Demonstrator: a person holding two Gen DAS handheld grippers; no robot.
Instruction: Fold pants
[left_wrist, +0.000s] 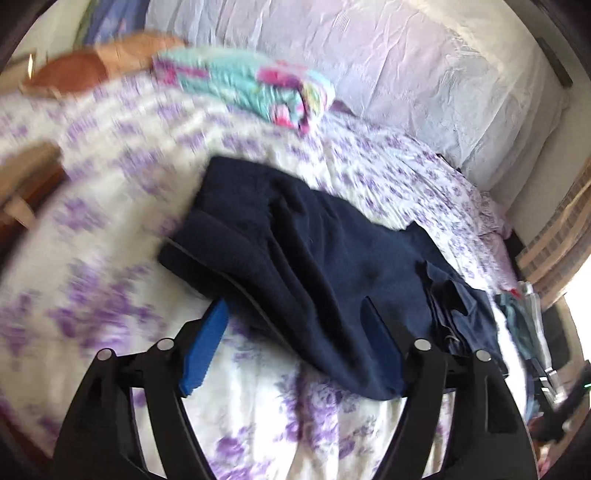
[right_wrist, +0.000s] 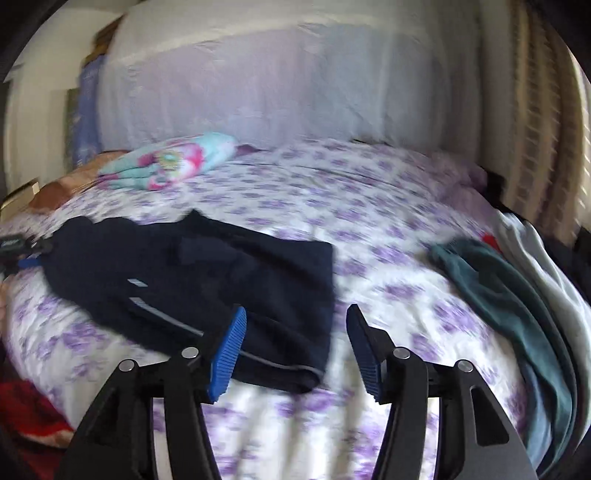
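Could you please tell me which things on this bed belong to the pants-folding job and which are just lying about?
Job:
navy pants
left gripper, open
right gripper, open

Lying about:
turquoise floral bundle
teal garment
white cloth
red fabric
floral bedspread

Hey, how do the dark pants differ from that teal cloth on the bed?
The navy pants lie partly folded mid-bed; the teal cloth trails loosely along the right edge. The pants carry a thin pale stripe; the cloth looks plain. Both rest on the purple-flowered bedspread, and neither is gripped.
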